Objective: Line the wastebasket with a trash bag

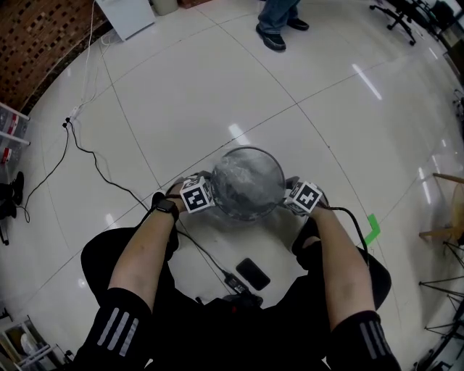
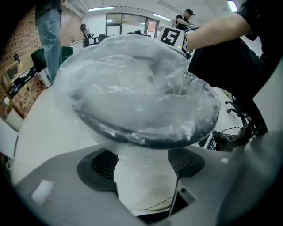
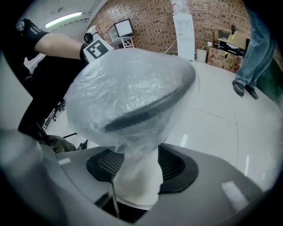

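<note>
Forearms in black sleeves reach down over the white tiled floor to 1 round wastebasket standing between the 2 hands. A clear trash bag lies inside it and folds over its dark rim. The left gripper and right gripper sit at opposite sides, jaws spread and released, with the bag-covered wall between them. A black flat device lies nearer the person, and green tape sits to the right.

I count one wastebasket and one clear bag. There are two grippers, left and right. Near: one black phone. Right: one green tape mark. Far: one person.
</note>
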{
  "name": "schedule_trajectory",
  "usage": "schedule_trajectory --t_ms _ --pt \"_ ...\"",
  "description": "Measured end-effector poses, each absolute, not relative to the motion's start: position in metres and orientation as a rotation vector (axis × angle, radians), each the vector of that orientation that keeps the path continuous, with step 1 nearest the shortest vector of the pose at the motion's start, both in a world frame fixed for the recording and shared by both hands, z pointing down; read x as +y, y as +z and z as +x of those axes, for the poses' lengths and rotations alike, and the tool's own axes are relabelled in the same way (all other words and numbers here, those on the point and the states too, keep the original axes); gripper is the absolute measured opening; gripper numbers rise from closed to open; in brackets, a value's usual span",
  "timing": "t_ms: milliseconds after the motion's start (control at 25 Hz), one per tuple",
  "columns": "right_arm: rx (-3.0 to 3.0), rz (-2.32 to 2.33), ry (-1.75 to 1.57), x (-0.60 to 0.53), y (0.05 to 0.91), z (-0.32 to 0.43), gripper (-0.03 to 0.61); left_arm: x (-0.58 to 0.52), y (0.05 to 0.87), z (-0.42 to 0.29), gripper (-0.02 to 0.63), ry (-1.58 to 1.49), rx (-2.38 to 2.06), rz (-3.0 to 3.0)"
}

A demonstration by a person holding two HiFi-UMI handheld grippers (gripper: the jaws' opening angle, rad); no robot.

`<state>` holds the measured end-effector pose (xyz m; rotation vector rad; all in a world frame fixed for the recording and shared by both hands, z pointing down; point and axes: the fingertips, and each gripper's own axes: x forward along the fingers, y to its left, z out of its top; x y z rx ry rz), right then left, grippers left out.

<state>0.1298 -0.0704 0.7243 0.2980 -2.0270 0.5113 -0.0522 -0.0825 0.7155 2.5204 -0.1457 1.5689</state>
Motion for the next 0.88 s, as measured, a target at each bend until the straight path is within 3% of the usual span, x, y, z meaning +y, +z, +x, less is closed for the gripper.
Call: schedule_trajectory --t_ms 320,640,880 --pt "-1.924 0.226 0.498 -0.064 0.734 0.155 0.245 -0.081 0.723 -0.067 0.35 1.599 -0.086 2.456" --pt "-1.916 0.33 0.479 -0.111 0.66 0.205 0.244 -0.106 0.684 -0.126 0.342 1.716 -0.157 2.341" --pt "-1.839 0.34 0.393 -0.132 0.623 0.228 0.242 -0.126 0.636 -0.115 0.325 1.691 -0.141 2.406"
